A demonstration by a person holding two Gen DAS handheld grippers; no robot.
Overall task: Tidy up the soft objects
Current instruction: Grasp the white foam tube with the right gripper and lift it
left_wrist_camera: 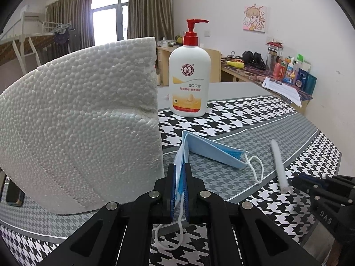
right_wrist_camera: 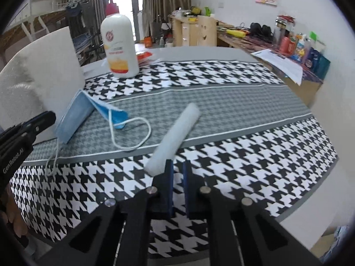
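The left gripper (left_wrist_camera: pixel 180 190) has its fingers (left_wrist_camera: pixel 170 190) pressed onto one end of a blue face mask (left_wrist_camera: pixel 213 150), with the pleated fabric caught between the blue pads and a white ear loop (left_wrist_camera: pixel 168 237) dangling below them. The rest of the mask bends away over the houndstooth cloth (left_wrist_camera: pixel 233 119) that covers the surface, its far end lying on the grey band of the cloth in front of the lotion bottle (left_wrist_camera: pixel 189 77). Beside the mask, on the side away from the bottle's front, stands a large white foam block (left_wrist_camera: pixel 84 119), close against the held end.

The right gripper (right_wrist_camera: pixel 178 186) hovers low over the cloth with its fingers (right_wrist_camera: pixel 188 188) nearly together, a narrow gap between them and nothing in it. A white foam tube (right_wrist_camera: pixel 175 133) lies on the cloth to the right of the mask, its near end just beside the right gripper's left finger. The mask's other ear loop (right_wrist_camera: pixel 133 133) trails toward the tube.
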